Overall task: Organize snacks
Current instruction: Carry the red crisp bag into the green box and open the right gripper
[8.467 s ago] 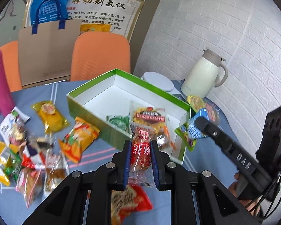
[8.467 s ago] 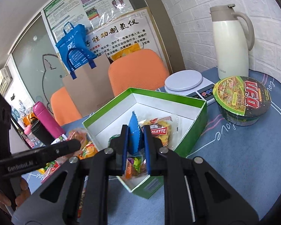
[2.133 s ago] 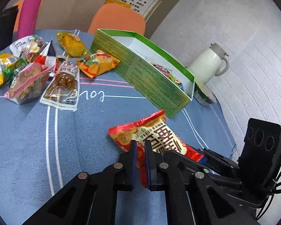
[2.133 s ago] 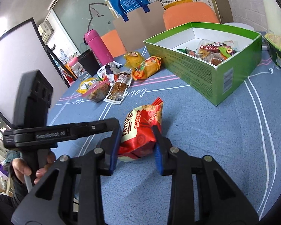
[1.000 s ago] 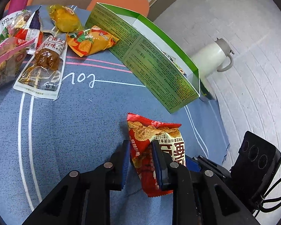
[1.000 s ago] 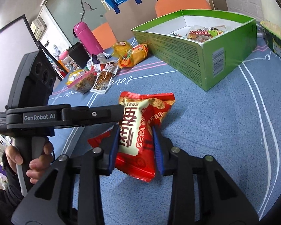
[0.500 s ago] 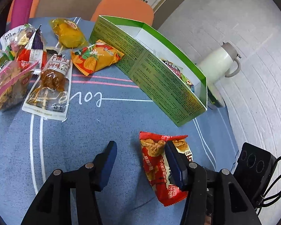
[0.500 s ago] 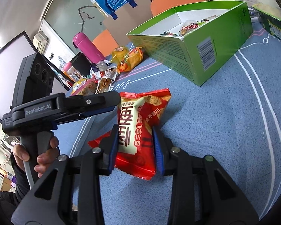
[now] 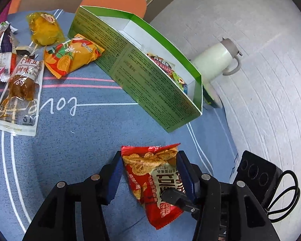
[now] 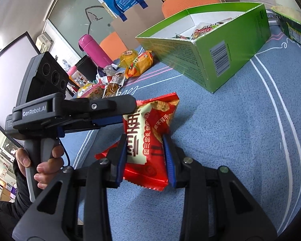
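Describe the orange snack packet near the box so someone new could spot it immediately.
Find the green box on the blue tablecloth. At its far left corner lies the orange packet, touching the box wall. Unlike the plain yellow pack beyond it, it has printed leaves.

So the snack bag (image 10: 148, 140) sits up front, held up off the tablecloth (image 10: 240, 140) between the right gripper's (image 10: 145, 156) pads, with the left gripper (image 9: 149, 172) straddling its top end from the left side. Behind it and to the right is the box (image 10: 220, 50), a few packets lying inside. A loose pile of snacks (image 10: 118, 78) is spread out left of the box, and a bottle (image 10: 94, 50) stands behind that pile. An instant noodle bowl (image 10: 291, 26) is off past the box's right end.
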`<action>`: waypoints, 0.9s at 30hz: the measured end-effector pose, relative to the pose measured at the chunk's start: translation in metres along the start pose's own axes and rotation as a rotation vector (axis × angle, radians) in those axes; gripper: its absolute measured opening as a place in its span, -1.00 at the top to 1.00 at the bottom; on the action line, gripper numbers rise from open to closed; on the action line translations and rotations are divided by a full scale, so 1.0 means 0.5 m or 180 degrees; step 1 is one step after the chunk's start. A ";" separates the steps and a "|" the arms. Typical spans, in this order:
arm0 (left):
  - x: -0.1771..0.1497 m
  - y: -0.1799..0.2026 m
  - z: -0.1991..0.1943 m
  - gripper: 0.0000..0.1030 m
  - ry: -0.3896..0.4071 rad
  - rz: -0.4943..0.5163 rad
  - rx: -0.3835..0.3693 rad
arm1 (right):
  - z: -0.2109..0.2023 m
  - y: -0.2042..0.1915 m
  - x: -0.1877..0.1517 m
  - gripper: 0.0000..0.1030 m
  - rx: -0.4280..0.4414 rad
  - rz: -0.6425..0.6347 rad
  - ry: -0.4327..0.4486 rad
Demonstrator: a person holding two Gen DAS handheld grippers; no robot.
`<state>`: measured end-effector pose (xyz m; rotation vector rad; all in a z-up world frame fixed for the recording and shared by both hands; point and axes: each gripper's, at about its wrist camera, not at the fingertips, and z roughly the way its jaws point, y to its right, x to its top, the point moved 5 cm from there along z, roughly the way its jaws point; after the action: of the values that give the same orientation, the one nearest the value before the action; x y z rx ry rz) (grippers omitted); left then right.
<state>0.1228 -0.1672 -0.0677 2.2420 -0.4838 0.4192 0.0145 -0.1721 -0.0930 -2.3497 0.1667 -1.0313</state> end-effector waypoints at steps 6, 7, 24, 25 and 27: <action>-0.013 -0.006 -0.005 0.16 -0.0029 0.0016 0.0002 | 0.000 -0.004 0.007 0.36 -0.0058 0.0058 0.0023; -0.015 0.001 -0.008 0.21 -0.0010 0.0089 0.0029 | -0.004 -0.006 0.011 0.37 -0.0054 0.0053 0.0032; 0.133 0.144 -0.092 0.36 0.0518 0.0693 0.0047 | -0.073 -0.016 0.201 0.38 -0.0151 -0.0235 0.0763; 0.147 0.148 -0.090 0.36 0.0528 0.0703 0.0039 | -0.074 -0.009 0.209 0.38 -0.0157 -0.0220 0.0789; 0.173 0.157 -0.076 0.37 0.0537 0.0709 0.0008 | -0.073 0.004 0.223 0.38 -0.0172 -0.0191 0.0825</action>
<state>0.1560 -0.2047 0.0444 2.1397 -0.6456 0.7178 0.0664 -0.2262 -0.0029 -2.2731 0.2251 -1.3754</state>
